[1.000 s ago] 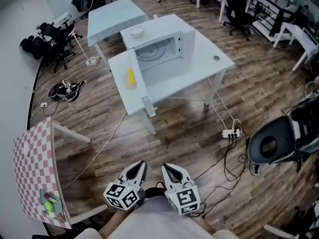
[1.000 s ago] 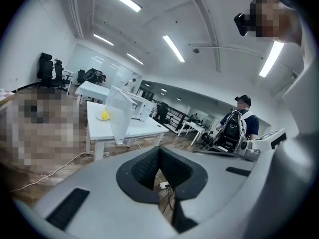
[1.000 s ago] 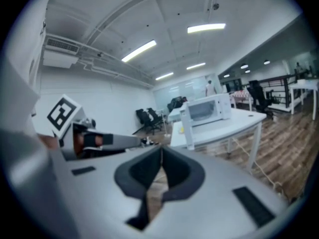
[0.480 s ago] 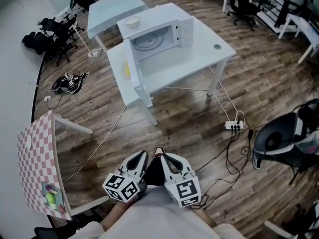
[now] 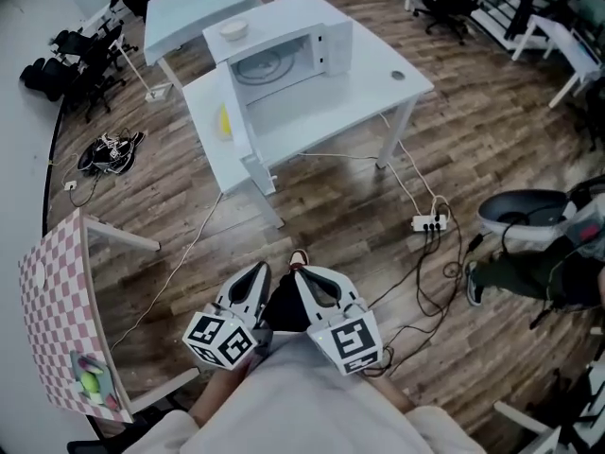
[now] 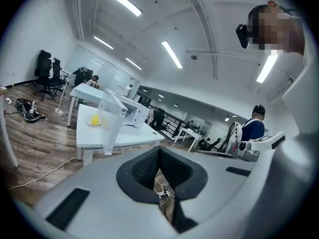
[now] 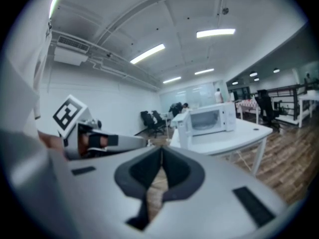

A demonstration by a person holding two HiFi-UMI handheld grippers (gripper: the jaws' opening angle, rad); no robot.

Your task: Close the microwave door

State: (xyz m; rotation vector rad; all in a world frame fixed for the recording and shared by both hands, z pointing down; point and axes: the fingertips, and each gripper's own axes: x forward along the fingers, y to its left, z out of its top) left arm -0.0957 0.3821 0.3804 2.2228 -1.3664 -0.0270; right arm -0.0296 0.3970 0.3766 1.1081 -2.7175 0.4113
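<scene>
A white table [image 5: 378,83] is standing well ahead across the wood floor, carrying the microwave [image 5: 284,22]. Its door [image 5: 242,132] is hanging wide open at the microwave's left, its free edge jutting toward the person. The left tongs [image 5: 257,274] and right tongs [image 5: 302,278] are hovering near the body with their jaws pressed together, gripping nothing. The left tongs look nearer the door's outer face.

Wood-plank floor [image 5: 331,206] runs under the white table [image 5: 373,83]; black office chairs [image 5: 71,60] cluster left of it, a checkered table [image 5: 52,320] nearer me, strip lights [image 6: 171,54] overhead.
</scene>
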